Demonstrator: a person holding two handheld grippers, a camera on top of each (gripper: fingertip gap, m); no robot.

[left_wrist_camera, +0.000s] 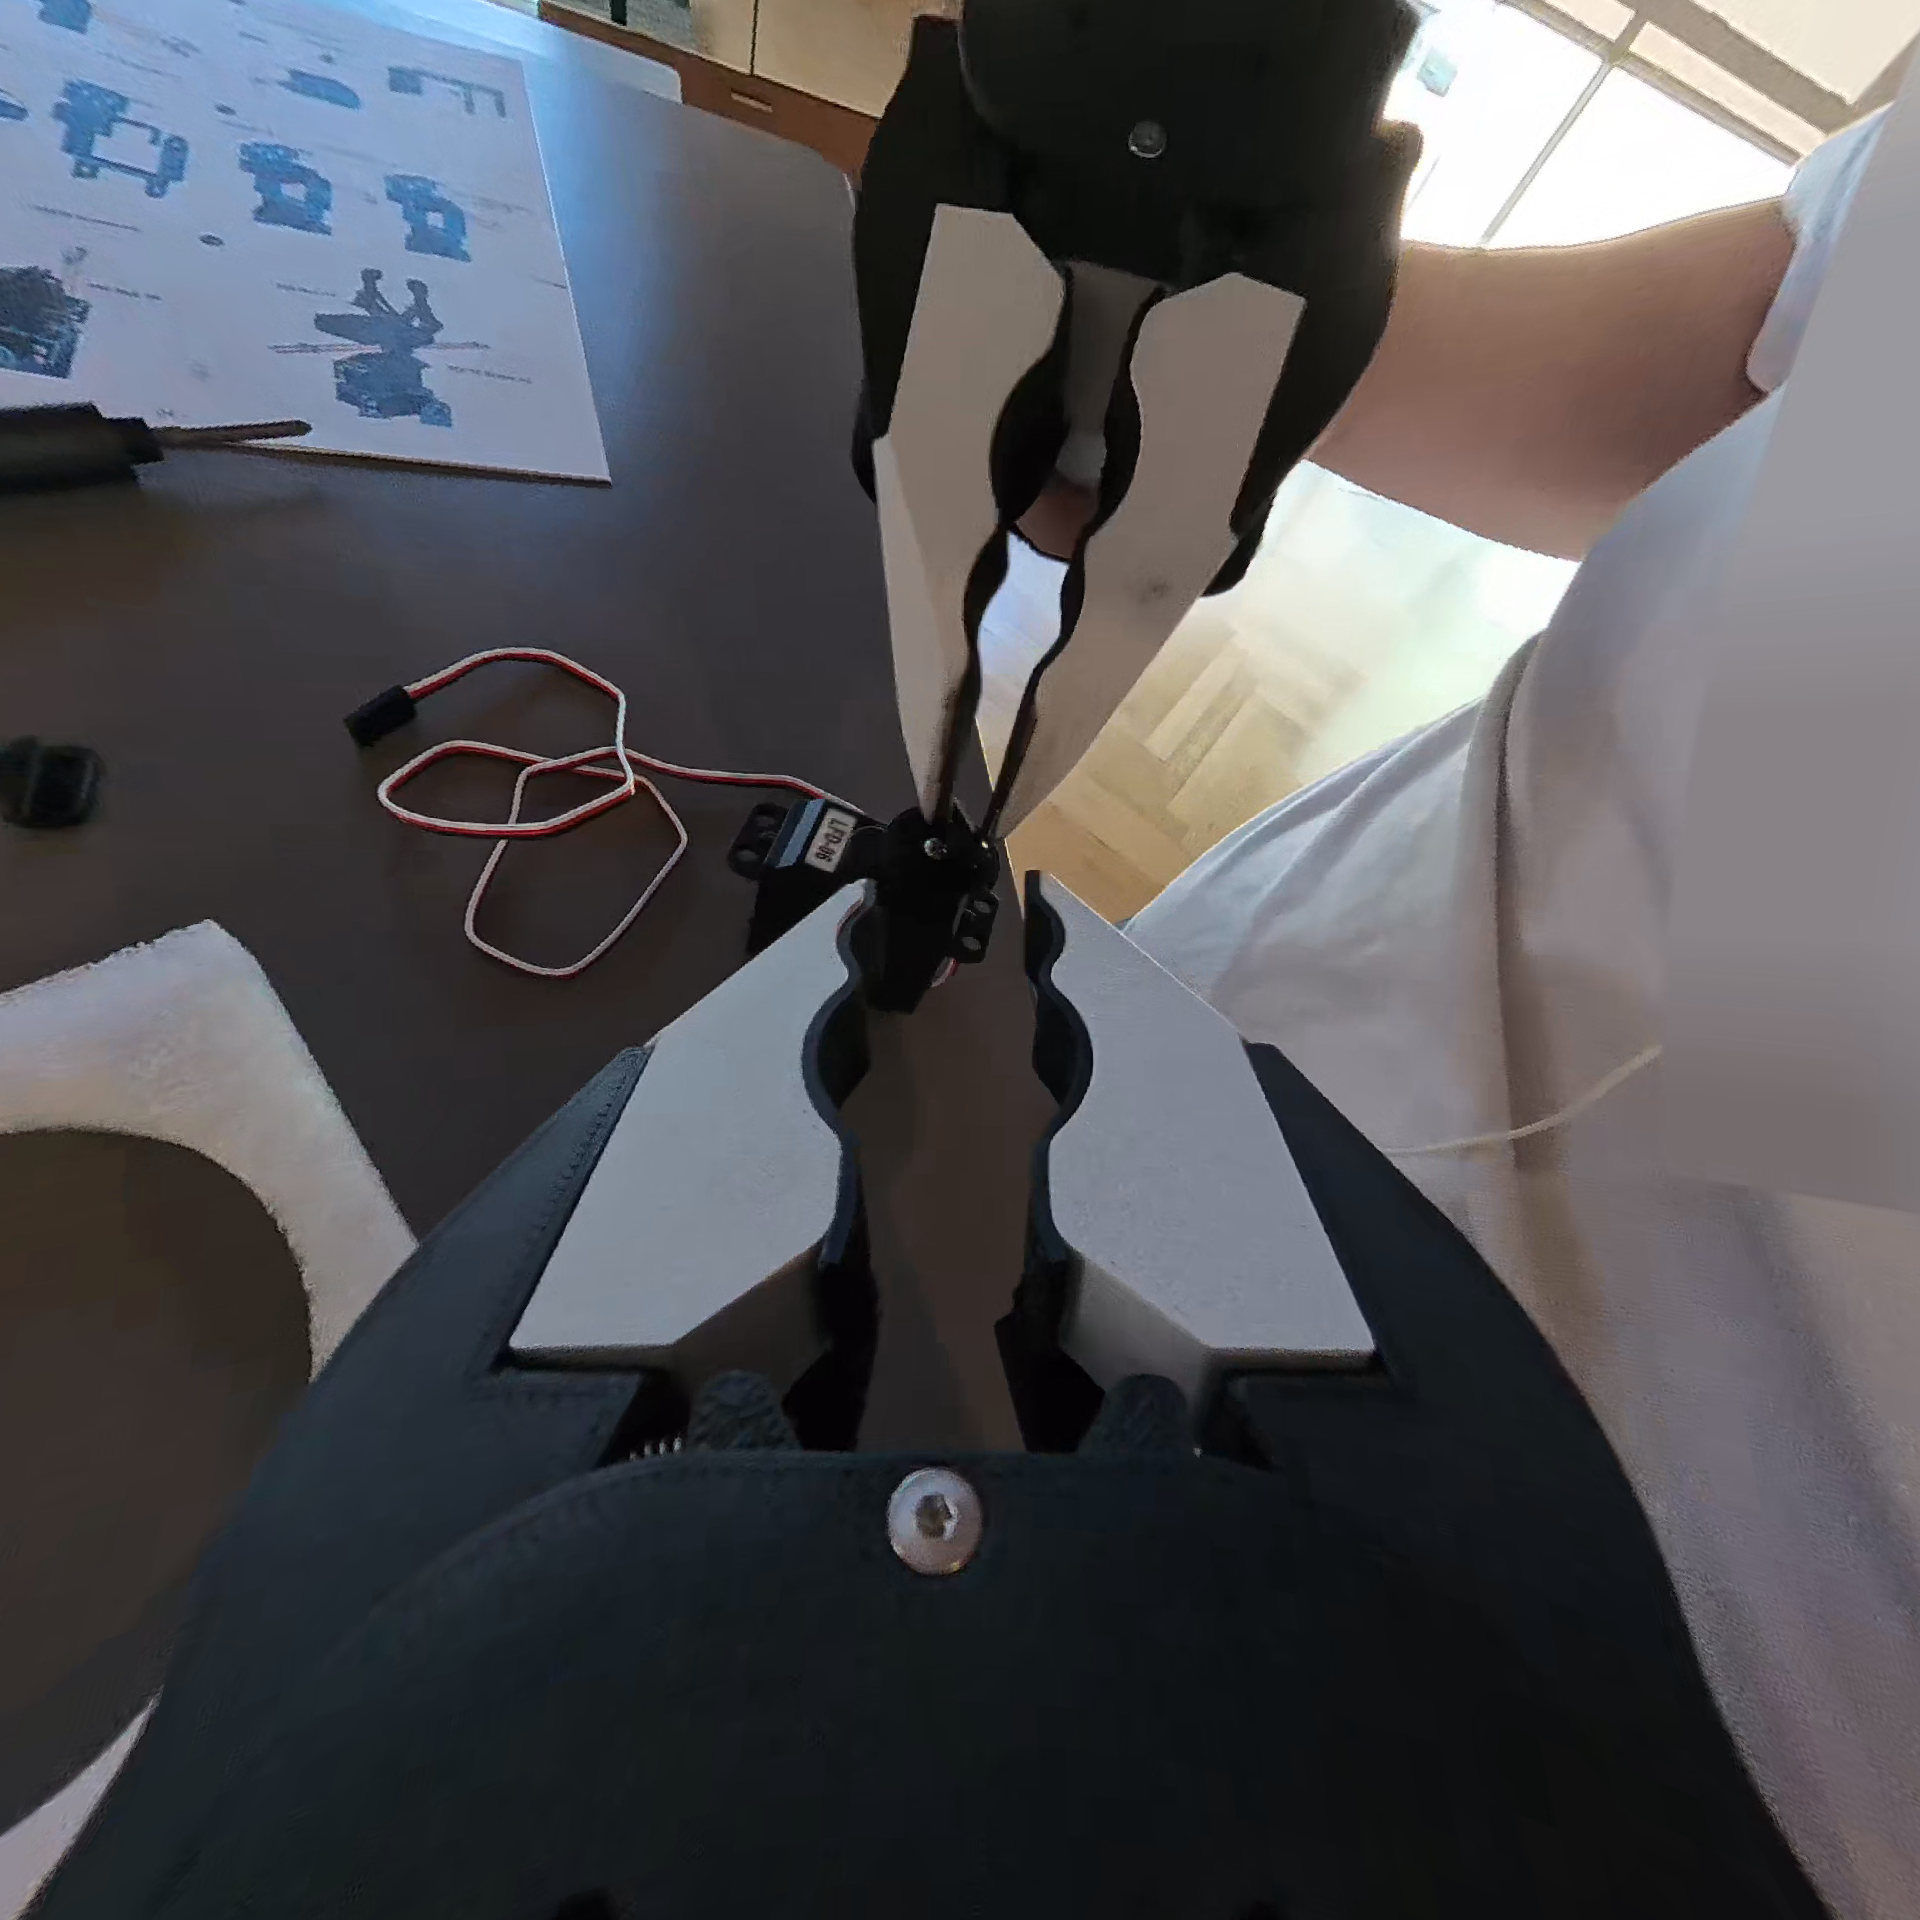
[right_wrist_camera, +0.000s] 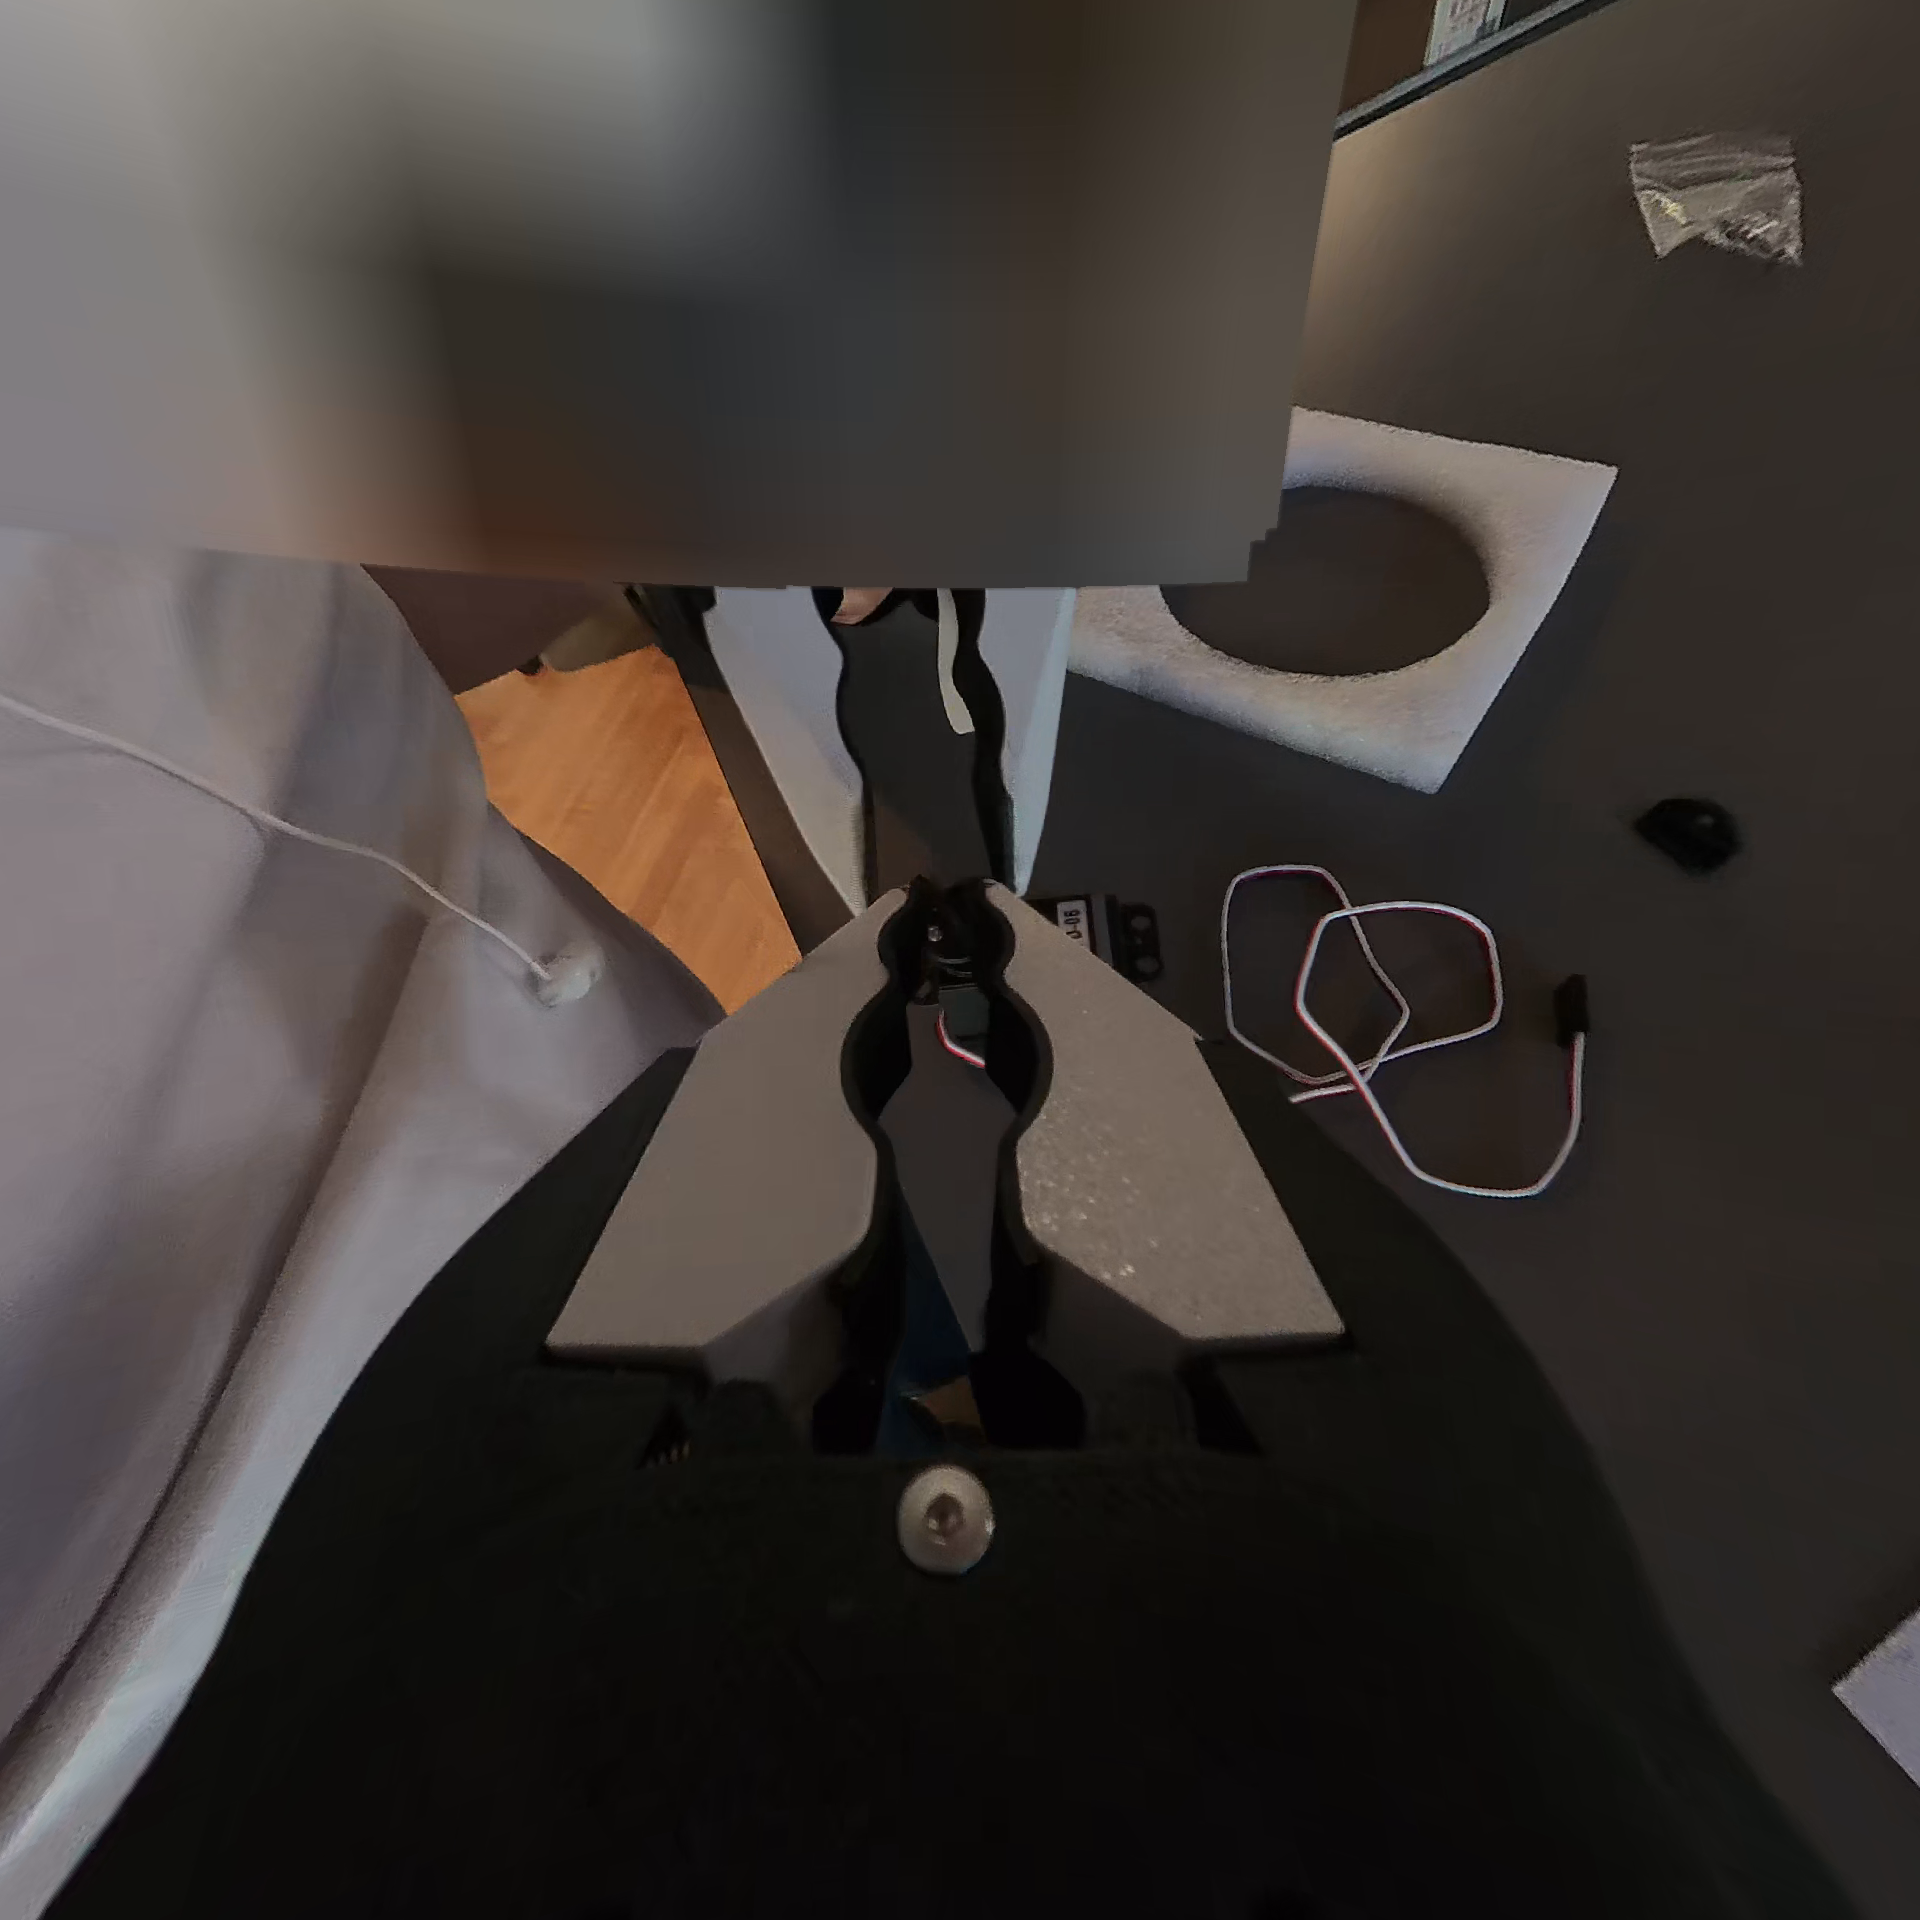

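Note:
A small black servo motor (left_wrist_camera: pixel 902 951) lies near the edge of the dark table (left_wrist_camera: pixel 312 623); it also shows in the right wrist view (right_wrist_camera: pixel 1086 920). Its red, white and black cable (left_wrist_camera: pixel 582 831) loops across the table to a black plug (left_wrist_camera: pixel 374 715). My right gripper (right_wrist_camera: pixel 951 902) is shut on the black horn (right_wrist_camera: pixel 940 940) on top of the servo, and it reaches down from above in the left wrist view (left_wrist_camera: pixel 966 826). My left gripper (left_wrist_camera: pixel 951 894) is open, level with the servo. Its left fingertip (left_wrist_camera: pixel 857 904) is against the servo body; the other is apart.
A white foam piece with a round hole (left_wrist_camera: pixel 208 1039) lies on the table. A printed sheet (left_wrist_camera: pixel 312 260) and a dark tool (left_wrist_camera: pixel 104 442) lie farther back. There is a small black part (right_wrist_camera: pixel 1688 831) and a clear plastic bag (right_wrist_camera: pixel 1714 197). A person in a white shirt (left_wrist_camera: pixel 1558 935) stands at the table edge. Both grippers' tips are close together, under 4 cm apart. The black plug (left_wrist_camera: pixel 374 715) is about 12 cm from both grippers' fingertips. Look for it in the right wrist view (right_wrist_camera: pixel 1571 1001) too.

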